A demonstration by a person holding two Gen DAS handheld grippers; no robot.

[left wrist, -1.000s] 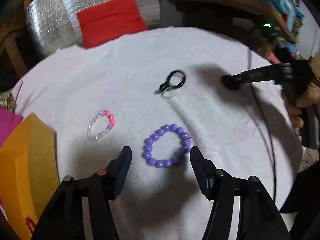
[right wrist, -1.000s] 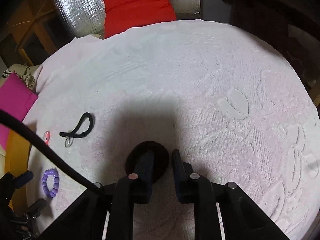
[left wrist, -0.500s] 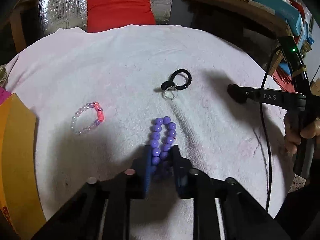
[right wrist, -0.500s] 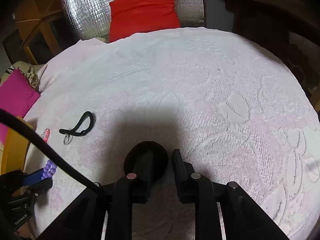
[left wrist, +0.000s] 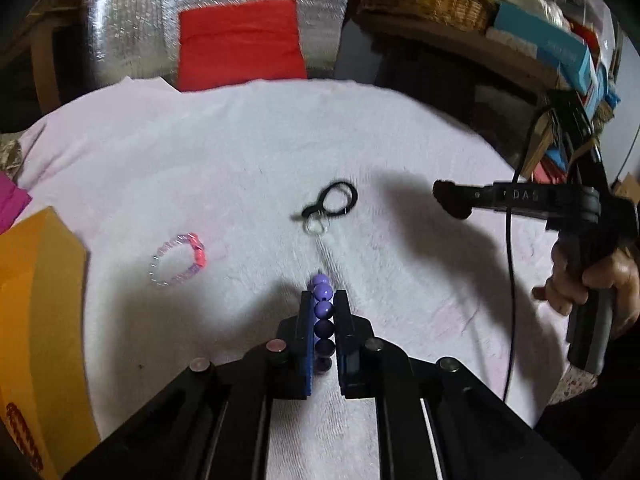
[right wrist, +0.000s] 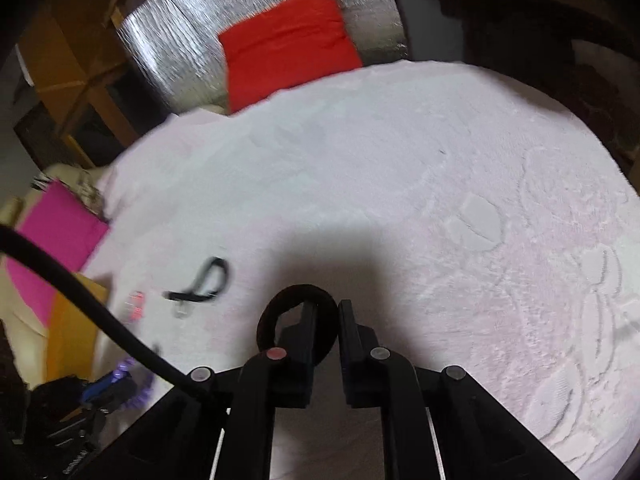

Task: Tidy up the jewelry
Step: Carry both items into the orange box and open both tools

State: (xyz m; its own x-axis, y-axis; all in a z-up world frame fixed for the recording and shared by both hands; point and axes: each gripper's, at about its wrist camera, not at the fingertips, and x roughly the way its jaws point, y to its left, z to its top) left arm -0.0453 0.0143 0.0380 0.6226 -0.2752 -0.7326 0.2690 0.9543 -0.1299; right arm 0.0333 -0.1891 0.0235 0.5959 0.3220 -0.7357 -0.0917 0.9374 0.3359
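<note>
While the left hand-held gripper [left wrist: 323, 312] is closed on the purple bead bracelet [left wrist: 323, 310], the beads stand in a single line between its two fingers, and the top beads come out past the fingertips. In the left wrist view the bracelet looks lifted a little above the white cloth [left wrist: 224, 168] that covers the tabletop, but I cannot tell this for sure.

On the cloth, left of the gripper, lies a small bracelet of pale and pink beads [left wrist: 179, 259]. Farther ahead lies a black hair tie [left wrist: 333, 200], and a small clear ring [left wrist: 316, 226] touches its near end. At the left border is an orange box [left wrist: 40, 320], well apart from the bracelets.

The right hand-held gripper [right wrist: 328, 312] is seen on the right side of the left wrist view, held by the person's hand [left wrist: 588, 280] above the cloth. In its own view the fingers are nearly together, with only a narrow gap. A black round band [right wrist: 300, 294] sits around the left finger; if the fingers really press it, I cannot tell.

Behind the tabletop there is a red cushion [left wrist: 240, 40] against a silver foil sheet [left wrist: 132, 20].
</note>
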